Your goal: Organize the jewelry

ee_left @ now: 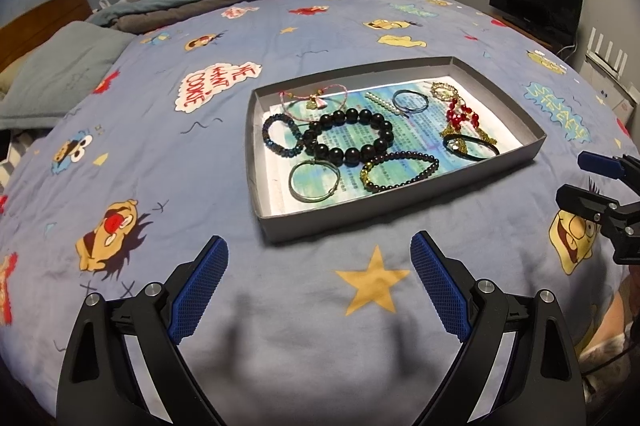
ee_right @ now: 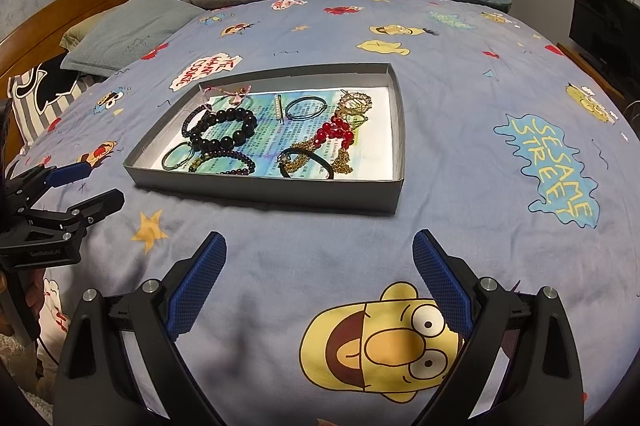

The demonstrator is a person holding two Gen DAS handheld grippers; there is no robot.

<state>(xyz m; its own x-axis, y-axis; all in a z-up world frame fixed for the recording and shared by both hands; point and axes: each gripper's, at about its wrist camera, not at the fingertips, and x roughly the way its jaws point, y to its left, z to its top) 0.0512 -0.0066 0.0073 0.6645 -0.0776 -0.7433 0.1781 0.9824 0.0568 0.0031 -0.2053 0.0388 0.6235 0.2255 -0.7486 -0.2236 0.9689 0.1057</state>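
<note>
Two hand-held grippers are hovering above a bed spread with a blue cartoon-print cotton quilt (ee_left: 168, 146), both short of a shallow grey cardboard tray (ee_left: 400, 204) that is sitting on the quilt just ahead of them. The left gripper (ee_left: 319, 252) is holding its blue-padded fingers wide apart with nothing between them, and the right gripper (ee_right: 319, 252), off to the tray's right, is doing the same; neither is touching the tray or anything in it. Judging by how things lie, the sorting is barely beginning or perhaps nearly done, since every piece is already lying inside the tray on a printed blue-green paper sheet (ee_right: 264, 136), yet several are overlapping. A bracelet of large glossy black round beads (ee_left: 348, 136) is sprawling across the middle, touching a smaller dark blue faceted-bead bracelet (ee_left: 280, 136) beside it and a thin silver-green metal bangle (ee_left: 314, 182) nearer the front wall. A strand of small dark purple beads with gold accents (ee_left: 400, 168) is curling at the front, a pink cord bracelet with a charm (ee_left: 312, 98) is lying near the far wall, and a short pearl hair clip (ee_left: 380, 102) and a thin blue wire hoop (ee_left: 410, 100) are resting apart. To the right, a red-bead and gold-chain necklace (ee_left: 460, 114) is tangling over a black elastic band (ee_left: 472, 146), likely the knot most needing separation.
</note>
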